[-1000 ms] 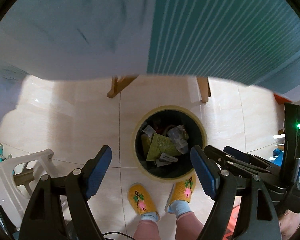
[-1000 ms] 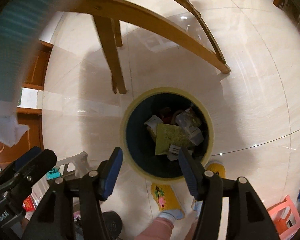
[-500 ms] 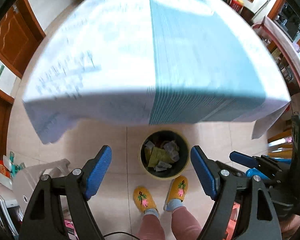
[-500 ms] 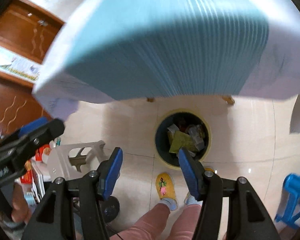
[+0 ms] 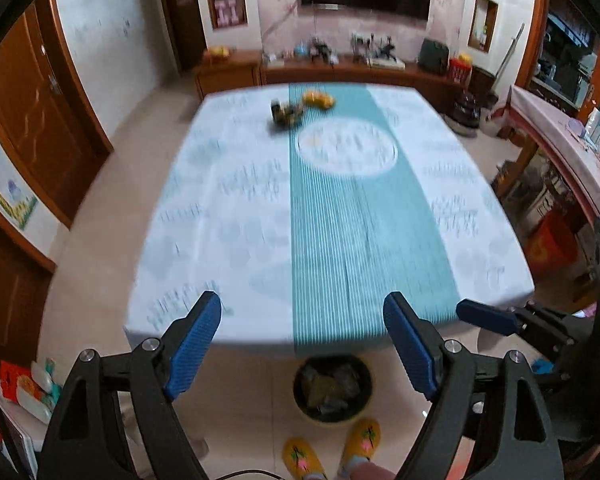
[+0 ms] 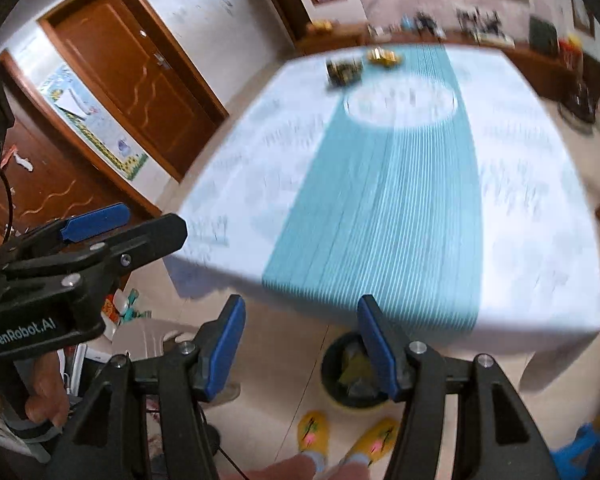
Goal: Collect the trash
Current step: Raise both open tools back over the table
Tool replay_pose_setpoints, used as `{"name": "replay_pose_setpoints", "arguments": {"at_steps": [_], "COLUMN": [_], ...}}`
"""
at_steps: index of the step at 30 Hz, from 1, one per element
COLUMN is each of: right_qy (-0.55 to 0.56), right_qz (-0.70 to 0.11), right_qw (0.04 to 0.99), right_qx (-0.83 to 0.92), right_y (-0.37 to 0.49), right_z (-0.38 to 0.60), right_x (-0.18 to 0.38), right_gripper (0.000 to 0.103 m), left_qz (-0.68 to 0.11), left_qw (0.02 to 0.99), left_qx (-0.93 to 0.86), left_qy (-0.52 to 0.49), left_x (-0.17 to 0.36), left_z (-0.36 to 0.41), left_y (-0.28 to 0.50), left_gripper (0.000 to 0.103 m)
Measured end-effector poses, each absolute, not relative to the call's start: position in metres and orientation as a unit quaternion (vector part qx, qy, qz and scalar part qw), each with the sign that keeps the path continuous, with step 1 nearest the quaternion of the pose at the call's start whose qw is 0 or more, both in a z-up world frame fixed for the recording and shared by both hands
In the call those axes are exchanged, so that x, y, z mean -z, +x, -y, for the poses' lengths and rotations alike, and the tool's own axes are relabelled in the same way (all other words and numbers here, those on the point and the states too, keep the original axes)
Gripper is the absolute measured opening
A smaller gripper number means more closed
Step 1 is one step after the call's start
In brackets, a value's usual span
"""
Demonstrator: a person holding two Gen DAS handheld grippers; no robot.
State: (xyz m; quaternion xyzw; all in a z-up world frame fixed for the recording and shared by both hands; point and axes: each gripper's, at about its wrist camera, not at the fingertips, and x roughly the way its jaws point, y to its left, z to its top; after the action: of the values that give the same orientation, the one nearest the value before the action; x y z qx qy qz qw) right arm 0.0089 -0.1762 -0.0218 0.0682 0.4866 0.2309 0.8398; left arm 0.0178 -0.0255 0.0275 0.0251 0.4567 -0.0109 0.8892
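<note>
Both my grippers hang above the near edge of the counter point(image 5: 228, 216), and each set of jaws stands wide apart with nothing between the blue pads. My left gripper point(image 5: 302, 350) and my right gripper point(image 6: 300, 346) point across the cloth toward the far end.

The trash bin point(image 5: 332, 412) sits on the floor just under the near edge, between my slippers point(image 5: 300, 462) and the overhanging tablecloth point(image 5: 480, 216), already holding crumpled wrappers. What remains to collect lies at the far end: a dark-and-yellow package point(image 5: 284, 113) and, just beside it, a yellow wrapper point(image 5: 318, 99), both near the teal runner point(image 5: 360, 240).

My worry is the reach. Both pieces are well away from me and blurred, so I cannot judge their shape or how flat they lie. A thin wrapper lying flat could slip from my pads, or I might pinch the cloth with it and drag the whole cover. The two pieces sit so close that closing on one may knock the other off the far edge. The bin is also half hidden under the cloth, so a drop could miss it.
</note>
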Motion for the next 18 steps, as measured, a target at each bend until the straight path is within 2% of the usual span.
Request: {"name": "replay_pose_setpoints", "arguments": {"at_steps": [10, 18], "right_qy": [0.048, 0.037], "right_qz": [-0.430, -0.412], "right_qw": [0.863, 0.872], "right_qx": [-0.261, -0.262], "right_y": [0.054, 0.099], "right_z": [0.194, 0.201], "right_x": [-0.038, -0.059], "right_gripper": [0.058, 0.058], "left_qz": [-0.418, -0.426], "left_qw": [0.907, 0.903], "left_qx": [-0.036, -0.044], "left_qy": [0.043, 0.024], "left_x": [-0.092, -0.108], "left_z": [0.042, 0.032], "left_y": [0.048, 0.084], "left_gripper": [0.082, 0.082]}}
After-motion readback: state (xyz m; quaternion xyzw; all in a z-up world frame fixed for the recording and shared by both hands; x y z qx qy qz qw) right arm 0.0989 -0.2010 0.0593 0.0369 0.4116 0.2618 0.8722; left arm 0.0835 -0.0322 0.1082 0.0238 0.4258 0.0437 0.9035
